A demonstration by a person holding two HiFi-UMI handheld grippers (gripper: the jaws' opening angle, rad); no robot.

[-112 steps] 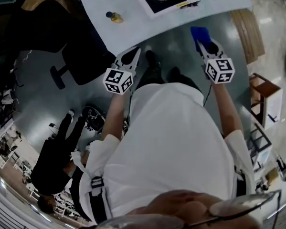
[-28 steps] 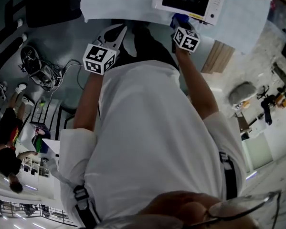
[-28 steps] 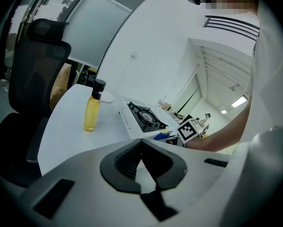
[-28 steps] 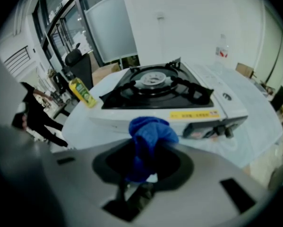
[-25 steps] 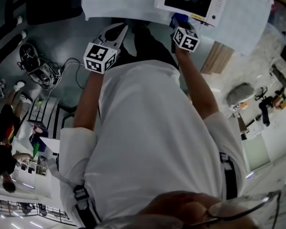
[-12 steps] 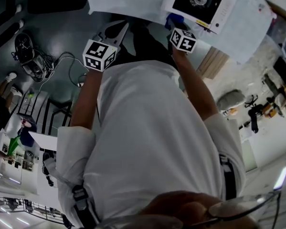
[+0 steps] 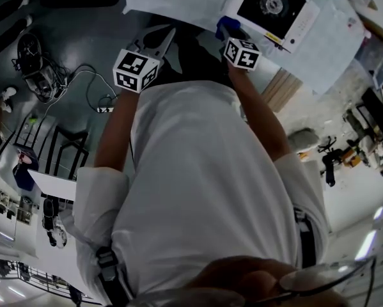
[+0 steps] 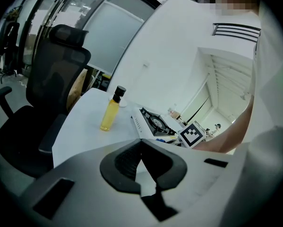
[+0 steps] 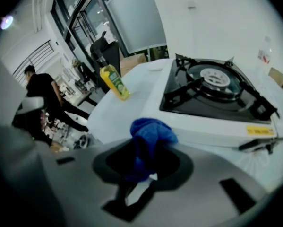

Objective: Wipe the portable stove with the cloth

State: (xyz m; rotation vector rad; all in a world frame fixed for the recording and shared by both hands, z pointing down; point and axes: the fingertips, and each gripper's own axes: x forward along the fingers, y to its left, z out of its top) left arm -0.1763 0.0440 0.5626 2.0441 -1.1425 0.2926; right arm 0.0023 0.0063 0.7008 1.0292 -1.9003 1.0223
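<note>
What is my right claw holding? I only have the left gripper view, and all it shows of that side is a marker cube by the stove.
Observer: The right claw is shut on a blue cloth, which is bunched up and pokes out past its tips.
Operator: Is it on the burner?
Observer: No. In the right gripper view the cloth is in front of the portable stove, level with its white side and below the black top. I can't tell whether they touch.
Operator: Anyone near the table?
Observer: A person in dark clothes stands in the background, at the left of the right gripper view.
</note>
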